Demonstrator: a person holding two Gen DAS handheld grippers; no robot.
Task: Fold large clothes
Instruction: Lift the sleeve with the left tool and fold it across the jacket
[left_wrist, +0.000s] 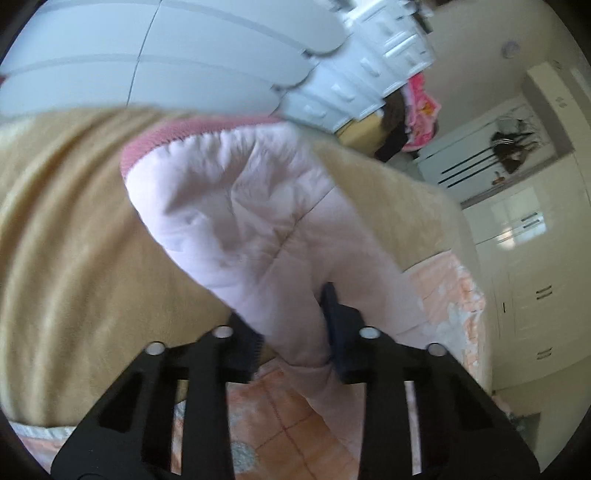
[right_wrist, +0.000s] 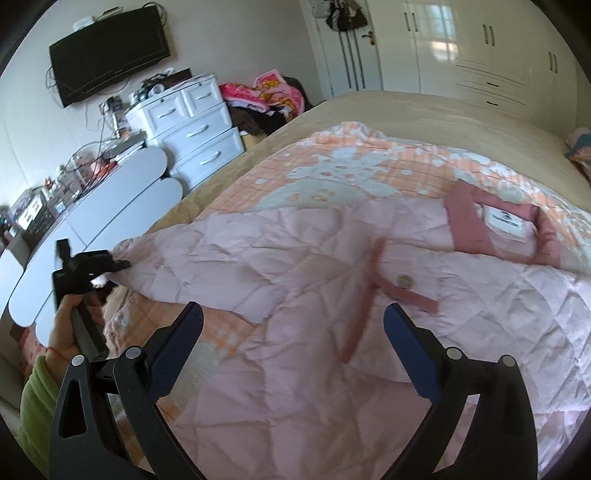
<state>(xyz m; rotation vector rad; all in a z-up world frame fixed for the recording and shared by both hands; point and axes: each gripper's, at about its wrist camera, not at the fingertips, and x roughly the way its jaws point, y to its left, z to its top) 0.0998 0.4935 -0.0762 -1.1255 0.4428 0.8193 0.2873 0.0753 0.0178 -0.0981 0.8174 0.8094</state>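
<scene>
Left gripper (left_wrist: 291, 332) pinching jacket (right_wrist: 332, 295) sleeve, right gripper (right_wrist: 293, 332) spread

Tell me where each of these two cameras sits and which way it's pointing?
Left wrist: rides on the left gripper, looking along its fingers, shut on the pink quilted jacket; bed and white drawers behind.
Right wrist: rides on the open right gripper, looking down across the jacket spread on the bed; the person's left hand and green sleeve show.
Shared: the jacket, the bed, the drawers, and the left gripper.
</scene>
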